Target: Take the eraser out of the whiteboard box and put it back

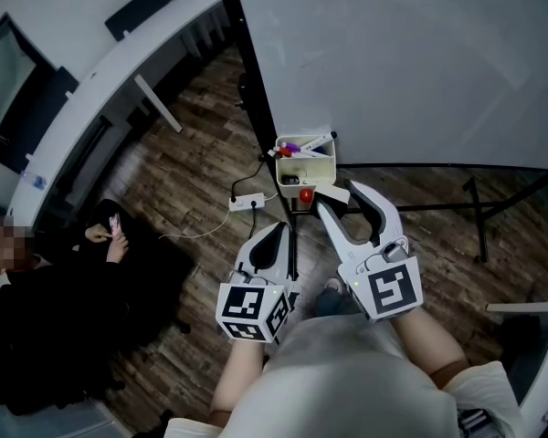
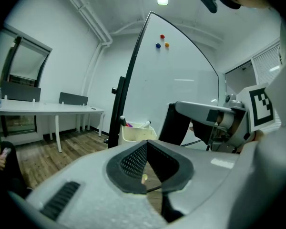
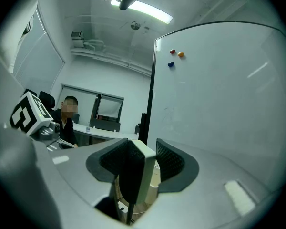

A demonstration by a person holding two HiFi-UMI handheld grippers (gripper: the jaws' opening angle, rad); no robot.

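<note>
The cream whiteboard box (image 1: 321,168) hangs at the whiteboard's (image 1: 402,62) lower left corner, with markers standing in it. My right gripper (image 1: 336,195) is just in front of the box, shut on the eraser (image 1: 332,192). In the right gripper view the eraser (image 3: 133,175) stands on edge between the jaws (image 3: 143,149), black felt to the left and white back to the right. My left gripper (image 1: 279,229) is lower and to the left, shut with nothing in it. In the left gripper view its pads (image 2: 136,159) meet, with the box (image 2: 136,133) beyond them.
A person in dark clothes (image 1: 36,308) sits on the wooden floor at the left, beside a long white desk (image 1: 100,80). A power strip (image 1: 247,203) lies below the board. The board's black stand legs (image 1: 475,210) run right. Small magnets (image 2: 162,41) sit high on the board.
</note>
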